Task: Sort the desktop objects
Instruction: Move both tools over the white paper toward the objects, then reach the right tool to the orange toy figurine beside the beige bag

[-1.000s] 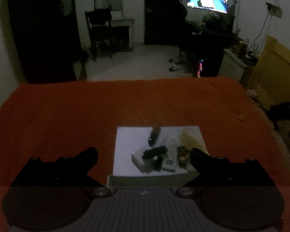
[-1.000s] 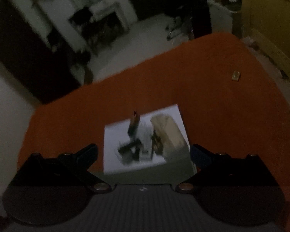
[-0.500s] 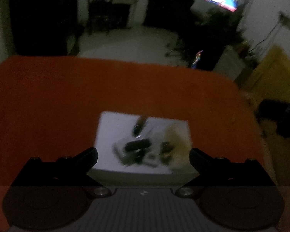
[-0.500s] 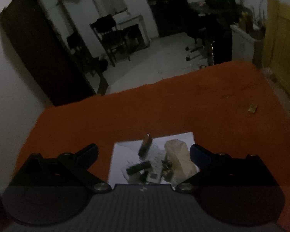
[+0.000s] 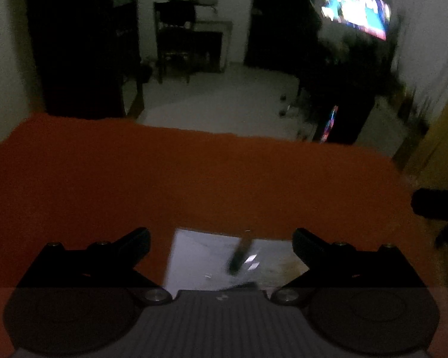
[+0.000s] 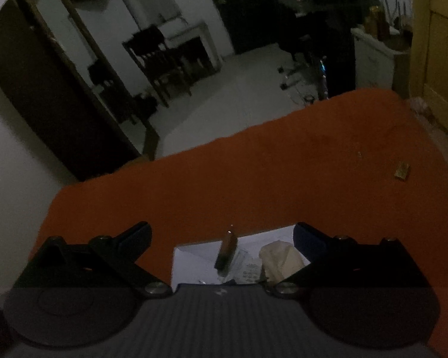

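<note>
Both grippers I hold, left gripper [image 5: 221,240] and right gripper [image 6: 222,235], have their jaws spread wide, gripping nothing. Beneath them lies the orange tabletop [image 6: 254,179]. On it, nearest me, sits a white sheet [image 6: 194,256]. On the sheet: a crumpled tan wad [image 6: 279,258], then a dark pen-like object [image 6: 225,252]. Well right of the sheet lies a small tan block [image 6: 402,170].
</note>
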